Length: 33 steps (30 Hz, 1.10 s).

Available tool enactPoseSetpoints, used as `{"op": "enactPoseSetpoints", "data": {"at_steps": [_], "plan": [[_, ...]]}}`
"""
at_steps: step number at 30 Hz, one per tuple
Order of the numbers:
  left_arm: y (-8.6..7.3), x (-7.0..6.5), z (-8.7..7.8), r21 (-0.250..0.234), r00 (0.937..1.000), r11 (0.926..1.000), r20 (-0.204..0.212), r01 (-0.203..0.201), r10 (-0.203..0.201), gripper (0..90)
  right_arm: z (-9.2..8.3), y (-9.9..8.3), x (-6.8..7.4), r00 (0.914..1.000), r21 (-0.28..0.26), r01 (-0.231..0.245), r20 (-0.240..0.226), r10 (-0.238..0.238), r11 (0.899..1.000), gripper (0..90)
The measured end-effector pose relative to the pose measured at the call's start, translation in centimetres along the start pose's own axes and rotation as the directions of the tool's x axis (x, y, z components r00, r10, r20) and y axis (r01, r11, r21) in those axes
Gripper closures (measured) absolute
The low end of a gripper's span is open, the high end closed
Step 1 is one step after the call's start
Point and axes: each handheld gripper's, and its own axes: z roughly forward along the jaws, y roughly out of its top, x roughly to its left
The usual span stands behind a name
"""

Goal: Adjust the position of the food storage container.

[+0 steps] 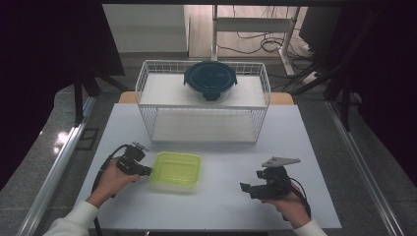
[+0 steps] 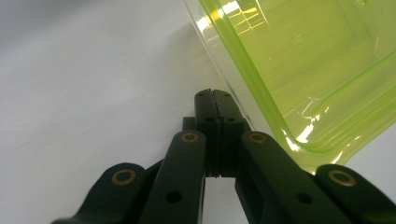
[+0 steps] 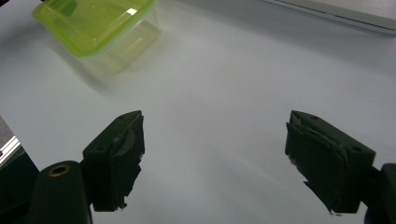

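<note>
My left claw (image 2: 212, 95) is sitting pressed together, empty, its tip against the green container (image 1: 177, 168) lying on the worktop (image 1: 221, 196). My right claw (image 3: 212, 161) is hanging spread apart, empty, well away from the container.

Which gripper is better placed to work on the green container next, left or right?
Left. The left gripper, jaws shut, sits right at the green container's edge, probably touching it. The right gripper is open but well off to the side with bare table between.
</note>
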Motion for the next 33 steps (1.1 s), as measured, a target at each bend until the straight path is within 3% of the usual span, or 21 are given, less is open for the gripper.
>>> {"op": "enactPoseSetpoints", "data": {"at_steps": [14, 25, 28, 30, 33], "plan": [[2.3, -4.0, 1.9, -0.010, 0.9954, 0.9973, 0.061, -0.073, 0.073, 90.0, -0.3, -0.1, -0.2, 1.0000, -0.003, -0.003, 0.001, 0.003, 1.000, 19.9], [3.2, -5.5, 3.2, -0.006, 0.9924, 0.9959, 0.083, -0.091, 0.091, 90.0, -0.4, 0.0, -0.5, 1.0000, -0.003, -0.009, -0.001, 0.009, 1.000, 20.0], [3.1, -5.4, 3.3, 0.000, 0.9932, 0.9951, 0.062, -0.099, 0.098, 90.0, -0.4, -0.1, -0.7, 0.9999, -0.004, -0.014, 0.000, 0.014, 1.000, 20.1], [2.8, -5.0, 3.1, -0.003, 0.9958, 0.9958, 0.004, -0.092, 0.092, 90.0, -0.4, -0.1, -0.8, 0.9998, -0.006, -0.019, -0.001, 0.019, 1.000, 20.0], [2.3, -4.4, 2.1, -0.039, 0.9979, 0.9972, -0.008, -0.064, 0.064, 89.7, -0.6, -0.1, -1.1, 0.9996, -0.016, -0.029, 0.003, 0.029, 0.999, 20.1]]}}
